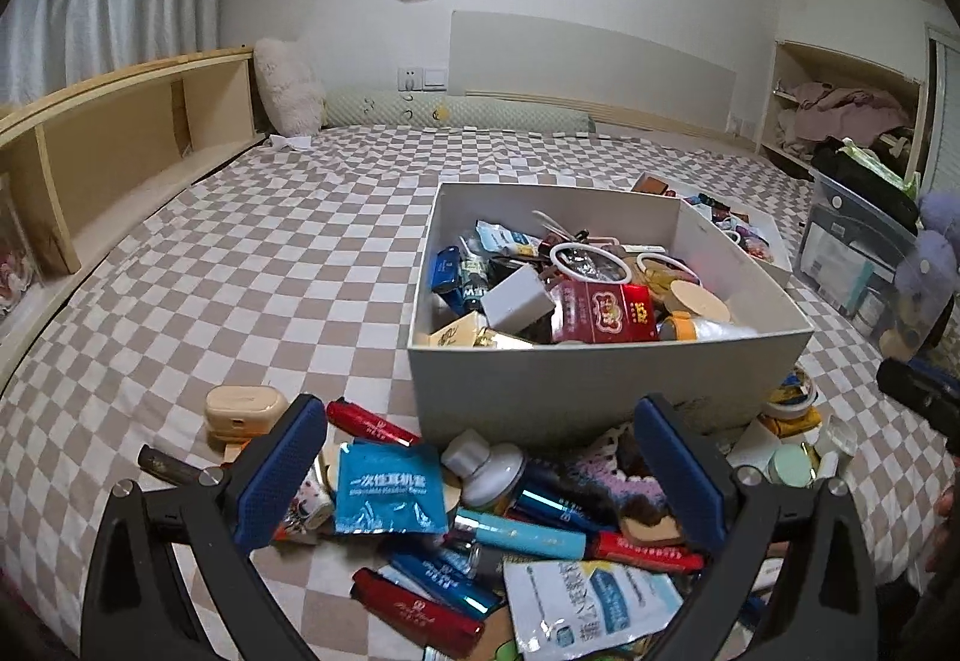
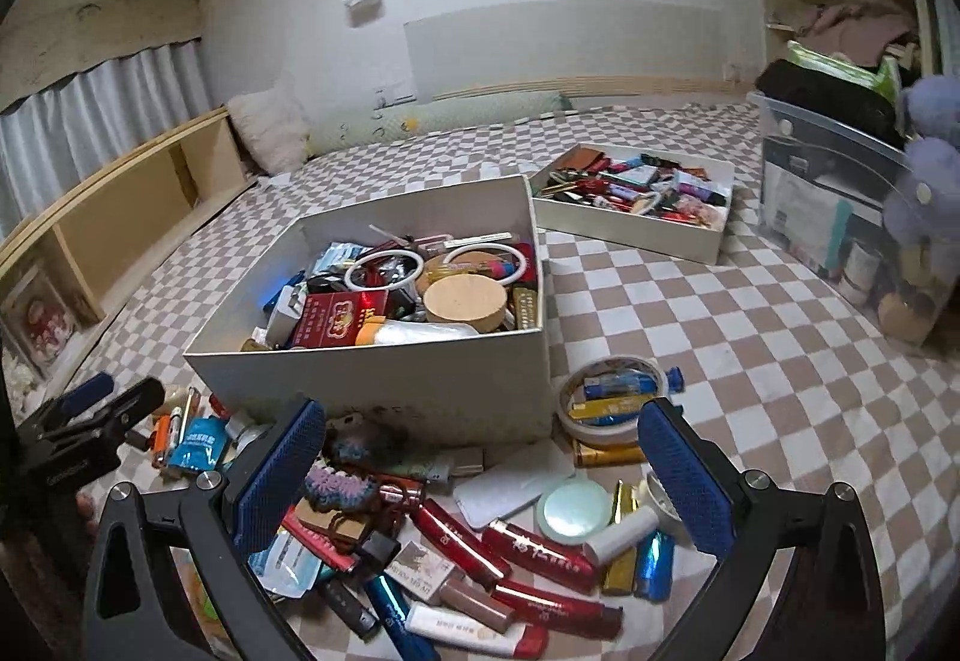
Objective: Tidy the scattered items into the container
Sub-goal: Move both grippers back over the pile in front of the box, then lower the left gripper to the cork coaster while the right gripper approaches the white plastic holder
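Observation:
A large white box [image 1: 600,379] [image 2: 384,379], heaped with small items, stands on the checkered bed. In front of it lies a pile of scattered things: red tubes [image 2: 540,553], a blue sachet [image 1: 390,487], a white spray bottle [image 1: 489,472], a round mint compact [image 2: 573,511], and a tape roll [image 2: 606,409] ringing small tubes. My left gripper [image 1: 480,475] hovers open over the pile's left part, nothing between its blue pads. My right gripper [image 2: 480,475] hangs open over the right part, also empty. The left gripper [image 2: 84,421] shows at the far left of the right wrist view.
A shallower white tray [image 2: 630,229] full of small items lies behind the box to the right. A clear plastic bin [image 2: 840,193] with a purple plush stands at the right. Wooden shelving [image 1: 120,151] runs along the bed's left side. A beige case [image 1: 243,412] lies left of the pile.

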`<state>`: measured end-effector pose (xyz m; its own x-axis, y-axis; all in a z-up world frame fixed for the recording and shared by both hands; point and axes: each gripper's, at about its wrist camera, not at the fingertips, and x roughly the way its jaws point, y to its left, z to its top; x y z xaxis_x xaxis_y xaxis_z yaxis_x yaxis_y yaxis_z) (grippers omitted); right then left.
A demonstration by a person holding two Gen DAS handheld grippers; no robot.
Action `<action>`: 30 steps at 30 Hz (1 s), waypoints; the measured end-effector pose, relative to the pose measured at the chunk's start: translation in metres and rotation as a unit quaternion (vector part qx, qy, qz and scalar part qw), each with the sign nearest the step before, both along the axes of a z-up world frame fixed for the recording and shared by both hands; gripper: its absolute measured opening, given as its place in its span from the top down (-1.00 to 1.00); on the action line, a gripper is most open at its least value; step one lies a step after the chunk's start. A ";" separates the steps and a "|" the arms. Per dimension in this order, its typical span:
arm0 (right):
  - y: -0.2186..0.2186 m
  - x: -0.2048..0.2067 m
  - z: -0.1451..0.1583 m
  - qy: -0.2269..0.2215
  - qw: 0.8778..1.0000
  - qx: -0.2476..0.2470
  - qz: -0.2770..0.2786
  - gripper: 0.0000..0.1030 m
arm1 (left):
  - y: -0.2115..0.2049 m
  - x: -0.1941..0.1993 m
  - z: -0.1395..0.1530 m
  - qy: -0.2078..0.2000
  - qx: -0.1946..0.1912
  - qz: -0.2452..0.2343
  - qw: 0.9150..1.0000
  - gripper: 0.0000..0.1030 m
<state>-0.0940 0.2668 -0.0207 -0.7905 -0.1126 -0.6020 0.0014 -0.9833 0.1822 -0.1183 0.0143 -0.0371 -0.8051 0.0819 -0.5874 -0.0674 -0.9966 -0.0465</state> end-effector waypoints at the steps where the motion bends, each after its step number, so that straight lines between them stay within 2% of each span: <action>1: 0.001 0.002 -0.001 -0.002 1.000 -0.003 -0.006 -1.00 | -0.002 0.002 -0.001 -0.003 0.001 0.000 1.000 -0.99; 8: 0.004 0.020 -0.007 0.011 1.000 -0.008 -0.018 -1.00 | -0.016 0.012 -0.012 -0.029 0.017 0.000 0.999 -0.99; 16: 0.006 0.036 -0.024 0.000 0.999 -0.052 -0.014 -1.00 | -0.016 0.030 -0.027 -0.047 0.019 -0.010 0.999 -0.99; 25: -0.002 0.043 -0.047 -0.040 0.998 -0.056 0.003 -1.00 | -0.011 0.050 -0.048 -0.076 0.013 -0.015 0.997 -0.99; 30: -0.005 0.045 -0.053 -0.048 0.997 -0.067 0.005 -1.00 | 0.000 0.060 -0.066 -0.111 0.012 -0.027 0.993 -0.99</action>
<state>-0.0493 0.2622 -0.0734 -0.7285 -0.2044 -0.6539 -0.0131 -0.9501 0.3116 -0.0587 0.0141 -0.1035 -0.6500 0.1374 -0.7474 -0.1059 -0.9903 -0.0900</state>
